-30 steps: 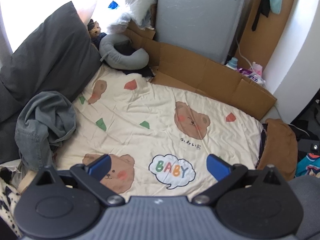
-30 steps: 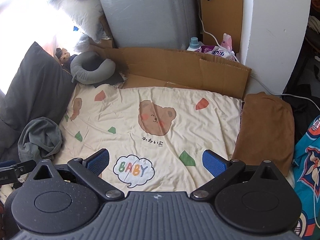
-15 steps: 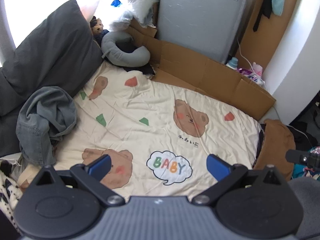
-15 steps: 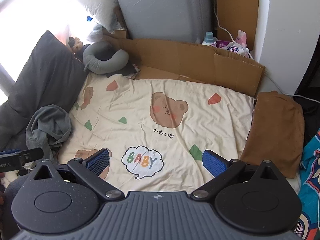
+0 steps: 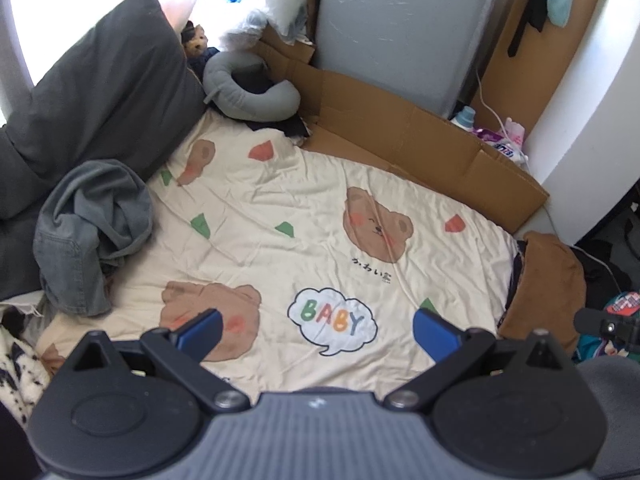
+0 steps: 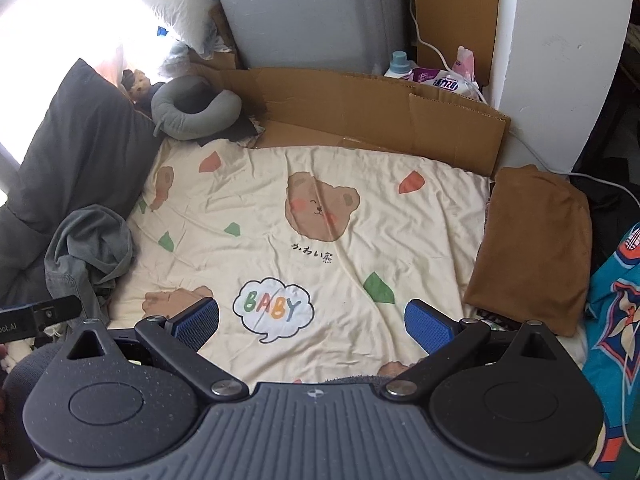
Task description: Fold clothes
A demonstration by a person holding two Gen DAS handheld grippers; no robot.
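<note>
Both tools hang over the near edge of the bed, each with its blue pads spread wide and nothing between them: the left tool (image 5: 316, 330) and the right tool (image 6: 312, 326). Below them lies a cream blanket (image 5: 312, 208) printed with bears and a "BABY" bubble, spread mostly flat with light creases and nothing lying on its middle. The clothes sit at its edges. A crumpled grey-green garment (image 5: 92, 232) is heaped at the left side, against a dark grey pillow (image 5: 100, 92) that leans up along that edge. A brown garment (image 6: 532, 248), already folded flat, rests at the right edge of the blanket, with a teal patterned cloth (image 6: 616, 312) just beyond it. At the far left corner a grey neck pillow (image 5: 248, 88) lies curled beside a small teddy bear (image 5: 196, 40). Flattened cardboard (image 6: 360, 108) stands along the far side of the bed in front of a tall grey panel (image 6: 312, 12), and a bottle and packets (image 6: 432, 74) sit behind the cardboard by the white wall.
</note>
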